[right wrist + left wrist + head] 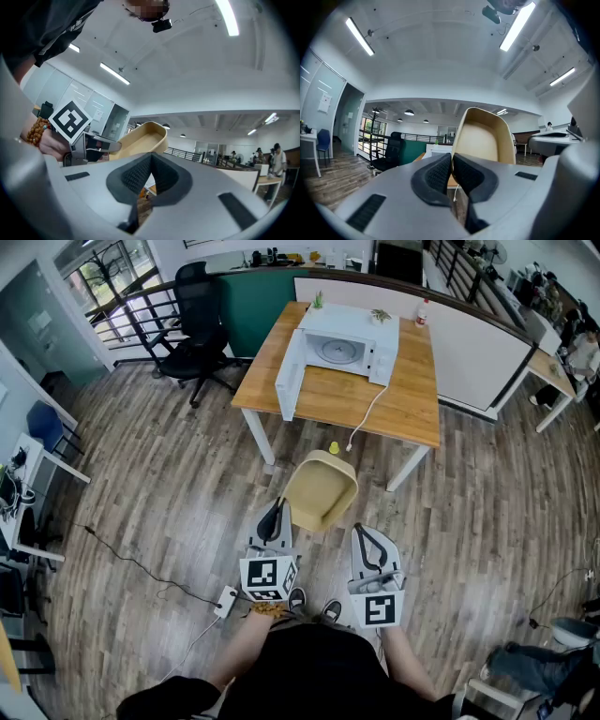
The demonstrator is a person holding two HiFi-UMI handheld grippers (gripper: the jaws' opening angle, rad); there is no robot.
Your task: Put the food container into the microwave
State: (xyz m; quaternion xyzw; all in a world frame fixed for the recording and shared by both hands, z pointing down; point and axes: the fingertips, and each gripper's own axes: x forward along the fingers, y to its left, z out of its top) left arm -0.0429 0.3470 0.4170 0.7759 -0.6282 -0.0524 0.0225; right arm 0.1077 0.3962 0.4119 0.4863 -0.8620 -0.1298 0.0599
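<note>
1. The left hand-held gripper (274, 517) is clenched on the near rim of the beige food container (320, 489). Its 2 dark ribbed pads are pressed against either side of the thin wall.
2. The right hand-held gripper (151, 165) is clenched with nothing in it. Its 2 pads meet at their tips, and it sits just to the right of the container without touching it.
3. The food container hangs in the air over the plank floor (169, 493), directly ahead of the person. Its empty hollow faces up toward the head camera.
4. Past the container stands a wooden bench (403, 404) on white legs, well apart from both hand-held grippers.
5. A white microwave (345, 345) sits on the bench near its far edge. Its door (290, 379) is swung wide open to the left, so the round turntable inside shows.
6. A white cable (367, 416) runs from the microwave across the bench top and drops over the near edge.
7. A black office chair (199, 332) stands left of the bench.
</note>
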